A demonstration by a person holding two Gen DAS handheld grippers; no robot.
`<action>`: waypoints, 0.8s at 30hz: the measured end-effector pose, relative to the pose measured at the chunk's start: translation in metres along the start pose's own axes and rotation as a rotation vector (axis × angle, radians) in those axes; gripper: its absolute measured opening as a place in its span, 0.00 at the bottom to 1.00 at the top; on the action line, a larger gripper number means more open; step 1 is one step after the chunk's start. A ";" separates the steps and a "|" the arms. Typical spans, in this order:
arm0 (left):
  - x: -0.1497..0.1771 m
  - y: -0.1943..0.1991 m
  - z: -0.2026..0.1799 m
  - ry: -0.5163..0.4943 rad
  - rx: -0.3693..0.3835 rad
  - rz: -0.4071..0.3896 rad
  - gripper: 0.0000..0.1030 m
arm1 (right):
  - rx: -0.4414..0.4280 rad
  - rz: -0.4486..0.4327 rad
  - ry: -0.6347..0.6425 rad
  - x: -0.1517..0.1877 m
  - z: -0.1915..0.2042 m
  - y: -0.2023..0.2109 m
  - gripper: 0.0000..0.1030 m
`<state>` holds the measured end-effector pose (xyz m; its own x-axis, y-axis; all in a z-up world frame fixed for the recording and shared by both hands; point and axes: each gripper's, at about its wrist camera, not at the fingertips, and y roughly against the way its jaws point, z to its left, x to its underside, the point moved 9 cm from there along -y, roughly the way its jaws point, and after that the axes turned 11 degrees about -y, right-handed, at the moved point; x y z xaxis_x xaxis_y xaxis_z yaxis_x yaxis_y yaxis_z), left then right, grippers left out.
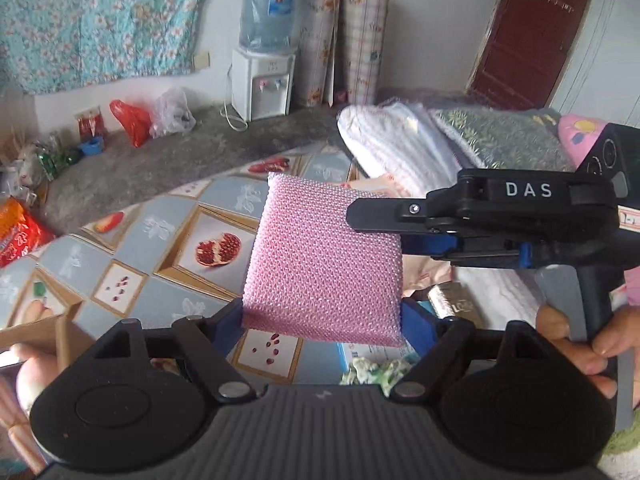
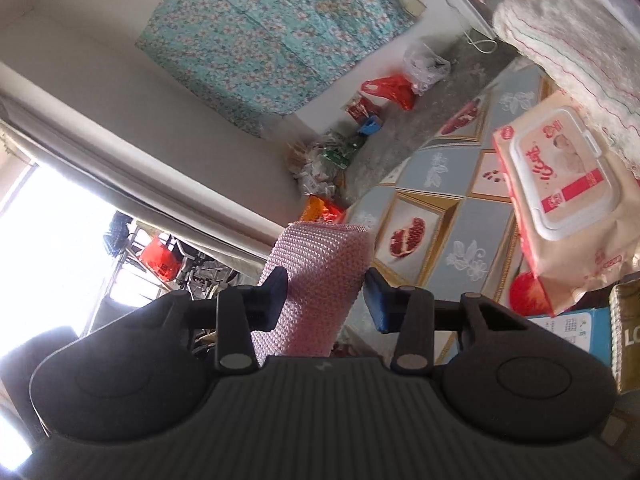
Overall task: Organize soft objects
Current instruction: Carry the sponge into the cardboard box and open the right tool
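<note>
While you hold the pink mesh sponge [image 1: 324,264] up over the fruit-patterned mat [image 1: 168,248], it fills the centre of the left wrist view, its lower edge sitting between your left gripper [image 1: 322,320]'s blue pads, which press on its two sides, so those jaws stand wide but clamped on the sponge across its breadth. From the right of that frame your right gripper [image 1: 404,236] reaches in level, its black finger marked DAS lying over the sponge's upper right corner and its blue pad under that same edge; your right hand [image 1: 576,344] wraps the handle at the lower right. In the right wrist view the sponge [image 2: 320,276] stands edge-on in the middle of the frame between the two blue pads [image 2: 276,292]; the left pad touches it, while you cannot tell whether the pad on the right of the frame quite meets it, so the grip there is uncertain. On the mat toward the right of that view lies a pack of wet wipes [image 2: 568,200], with a rolled white towel [image 2: 568,44] above it in the upper right corner. In the left wrist view the towel [image 1: 396,140] lies right of centre beside a dark leaf-patterned cloth [image 1: 504,140], and a water dispenser [image 1: 264,76] stands against the far wall at the top
</note>
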<state>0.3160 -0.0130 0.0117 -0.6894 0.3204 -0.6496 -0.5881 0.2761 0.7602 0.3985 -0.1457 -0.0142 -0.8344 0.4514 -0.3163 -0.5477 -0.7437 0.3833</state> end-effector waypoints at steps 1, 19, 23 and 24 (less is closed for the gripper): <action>0.003 0.014 0.002 0.003 -0.003 -0.017 0.80 | -0.015 0.005 0.023 0.007 0.015 0.006 0.38; 0.209 0.177 0.161 0.421 -0.261 -0.047 0.81 | -0.072 0.454 0.209 0.257 0.188 -0.139 0.34; 0.257 0.169 0.190 0.486 -0.300 0.030 0.81 | 0.012 0.557 0.211 0.309 0.182 -0.182 0.34; 0.267 0.165 0.195 0.498 -0.299 0.052 0.81 | 0.035 0.574 0.214 0.319 0.179 -0.189 0.34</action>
<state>0.1174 0.2948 -0.0373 -0.7937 -0.1576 -0.5876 -0.5923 -0.0199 0.8055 0.2248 0.2274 -0.0323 -0.9678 -0.1281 -0.2166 -0.0194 -0.8204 0.5715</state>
